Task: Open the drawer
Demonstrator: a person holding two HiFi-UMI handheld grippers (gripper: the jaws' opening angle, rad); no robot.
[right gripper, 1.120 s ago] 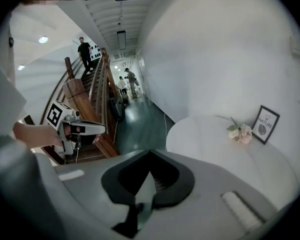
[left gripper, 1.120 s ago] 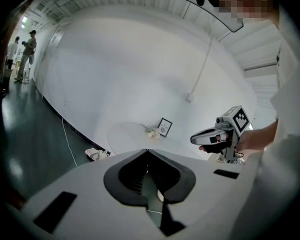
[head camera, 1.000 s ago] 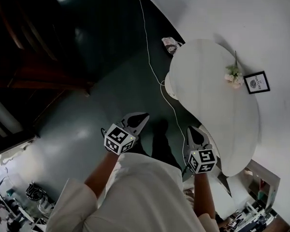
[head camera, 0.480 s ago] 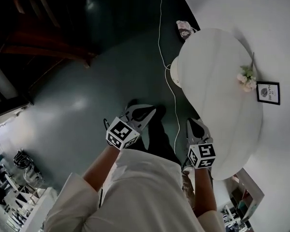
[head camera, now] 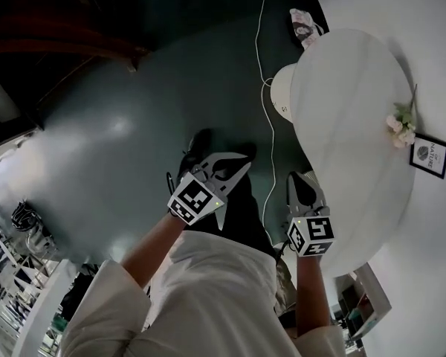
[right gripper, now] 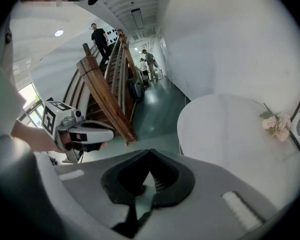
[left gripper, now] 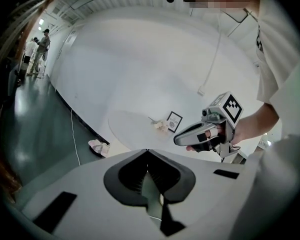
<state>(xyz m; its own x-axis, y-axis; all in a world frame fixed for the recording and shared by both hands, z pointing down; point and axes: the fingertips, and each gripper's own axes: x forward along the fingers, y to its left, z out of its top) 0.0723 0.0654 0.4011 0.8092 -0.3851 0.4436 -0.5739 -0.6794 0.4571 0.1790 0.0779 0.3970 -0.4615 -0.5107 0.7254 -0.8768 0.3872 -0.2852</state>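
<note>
Left gripper [head camera: 234, 166]: jaws pressed together, nothing between. Cable [head camera: 266, 88] trails over dark floor. Right gripper [head camera: 299, 181]: jaws likewise closed, empty. White table [head camera: 349, 110] at right; flowers [head camera: 400, 125], framed print [head camera: 430, 156] at wall side. Drawer in no view, perhaps under table top, hidden. Facing, long axis: cannot tell. To do well: find front, part jaws, pull straight along slide.
</note>
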